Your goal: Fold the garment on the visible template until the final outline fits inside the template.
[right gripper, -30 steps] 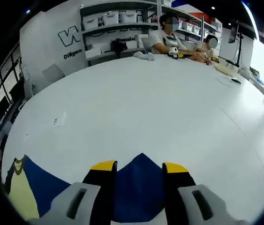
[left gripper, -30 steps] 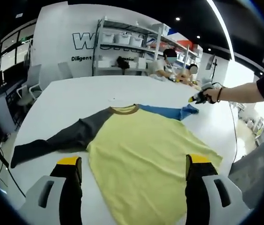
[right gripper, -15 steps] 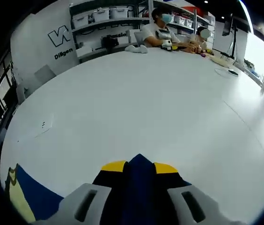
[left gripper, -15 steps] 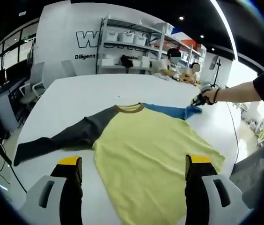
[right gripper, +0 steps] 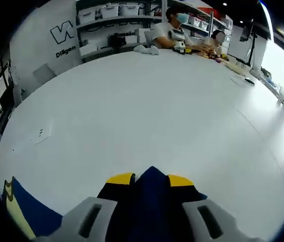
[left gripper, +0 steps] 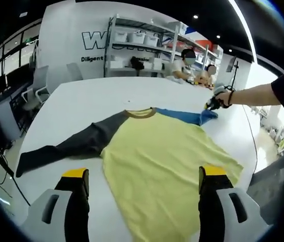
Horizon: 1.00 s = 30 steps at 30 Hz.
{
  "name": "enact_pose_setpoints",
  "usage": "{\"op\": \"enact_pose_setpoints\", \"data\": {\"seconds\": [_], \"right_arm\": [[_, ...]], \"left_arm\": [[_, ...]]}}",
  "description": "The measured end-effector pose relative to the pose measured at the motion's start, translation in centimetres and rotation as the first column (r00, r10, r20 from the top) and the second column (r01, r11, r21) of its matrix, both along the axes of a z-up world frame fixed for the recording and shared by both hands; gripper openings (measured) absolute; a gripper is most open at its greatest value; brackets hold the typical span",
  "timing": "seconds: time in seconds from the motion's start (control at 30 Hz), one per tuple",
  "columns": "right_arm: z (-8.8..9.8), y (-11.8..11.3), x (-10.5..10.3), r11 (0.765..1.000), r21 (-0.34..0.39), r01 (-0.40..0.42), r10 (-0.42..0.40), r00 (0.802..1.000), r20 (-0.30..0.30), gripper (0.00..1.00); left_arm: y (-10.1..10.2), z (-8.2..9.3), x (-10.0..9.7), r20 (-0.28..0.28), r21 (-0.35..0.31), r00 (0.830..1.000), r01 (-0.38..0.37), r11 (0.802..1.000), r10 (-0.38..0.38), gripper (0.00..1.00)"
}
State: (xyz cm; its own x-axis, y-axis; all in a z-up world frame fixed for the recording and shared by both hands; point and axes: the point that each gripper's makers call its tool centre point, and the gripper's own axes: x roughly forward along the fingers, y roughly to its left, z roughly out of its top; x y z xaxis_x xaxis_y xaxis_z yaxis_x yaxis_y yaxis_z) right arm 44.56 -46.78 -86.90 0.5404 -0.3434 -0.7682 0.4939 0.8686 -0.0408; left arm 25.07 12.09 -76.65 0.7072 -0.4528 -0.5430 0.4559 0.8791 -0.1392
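Note:
A long-sleeved shirt lies flat on the white table (left gripper: 81,106): yellow body (left gripper: 162,161), dark grey sleeve (left gripper: 66,148) stretched to the left, blue sleeve (left gripper: 185,117) running to the right. My left gripper (left gripper: 139,176) hovers open above the shirt's near hem, jaws wide apart, nothing between them. My right gripper (right gripper: 151,179) is shut on the cuff of the blue sleeve (right gripper: 152,201); it also appears in the left gripper view, in a hand at the sleeve's end (left gripper: 213,104). A strip of blue sleeve and yellow body (right gripper: 18,212) shows at lower left.
Two people sit at the table's far end (right gripper: 174,30) with small items in front of them. Shelving with boxes (left gripper: 137,45) stands against the back wall. Chairs (left gripper: 33,91) stand at the left edge. Wide bare table surface (right gripper: 147,111) stretches beyond the right gripper.
The right gripper has closed on the blue sleeve cuff, which a second ago lay between open jaws. The left gripper's view has shifted only slightly; its jaws stay wide.

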Motion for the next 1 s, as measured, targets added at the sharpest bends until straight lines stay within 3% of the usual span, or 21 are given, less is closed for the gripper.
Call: {"op": "enact_pose_setpoints", "data": {"seconds": [0.13, 0.2, 0.23, 0.37, 0.5, 0.6, 0.77, 0.93, 1.0], "right_arm": [[-0.1, -0.1, 0.5, 1.000, -0.007, -0.004, 0.004, 1.000, 0.006, 0.12], [-0.2, -0.3, 0.5, 0.996, -0.057, -0.071, 0.069, 0.997, -0.029, 0.05], [-0.2, 0.7, 0.3, 0.996, -0.058, -0.072, 0.071, 0.997, -0.020, 0.03], [0.0, 0.4, -0.3, 0.994, -0.074, -0.083, 0.081, 0.996, -0.029, 0.00], [0.3, 0.3, 0.8, 0.996, 0.083, -0.018, 0.010, 0.995, 0.099, 0.00], [2.5, 1.0, 1.1, 0.995, 0.076, -0.071, 0.054, 0.977, 0.207, 0.00], [5.4, 0.6, 1.6, 0.989, 0.115, -0.094, 0.053, 0.948, 0.315, 0.00], [8.2, 0.7, 0.6, 0.978, 0.070, -0.194, 0.153, 0.911, 0.384, 0.00], [9.5, 1.2, -1.2, 0.971, 0.084, -0.223, 0.170, 0.894, 0.414, 0.00]], "left_arm": [[0.0, 0.0, -0.1, -0.002, 0.006, 1.000, 0.006, 1.000, -0.006, 0.87], [-0.2, -0.1, -0.1, -0.007, 0.006, 1.000, 0.011, 1.000, -0.011, 0.87], [-0.2, -0.2, -0.1, -0.009, 0.006, 1.000, 0.013, 1.000, -0.013, 0.86], [-0.3, 0.0, 0.0, -0.007, 0.003, 1.000, 0.013, 1.000, -0.013, 0.86], [0.3, 0.1, 0.0, -0.006, 0.008, 1.000, -0.003, 1.000, 0.003, 0.86], [0.4, 0.2, 0.0, -0.001, 0.008, 1.000, -0.006, 1.000, 0.006, 0.86], [-0.3, 0.4, -0.2, 0.010, 0.012, 1.000, 0.016, 1.000, -0.016, 0.90], [-1.3, 0.5, -0.6, 0.012, 0.007, 0.999, 0.043, 0.999, -0.043, 0.90], [-1.7, 0.9, -0.8, 0.025, 0.010, 0.997, 0.067, 0.998, -0.067, 0.92]]}}
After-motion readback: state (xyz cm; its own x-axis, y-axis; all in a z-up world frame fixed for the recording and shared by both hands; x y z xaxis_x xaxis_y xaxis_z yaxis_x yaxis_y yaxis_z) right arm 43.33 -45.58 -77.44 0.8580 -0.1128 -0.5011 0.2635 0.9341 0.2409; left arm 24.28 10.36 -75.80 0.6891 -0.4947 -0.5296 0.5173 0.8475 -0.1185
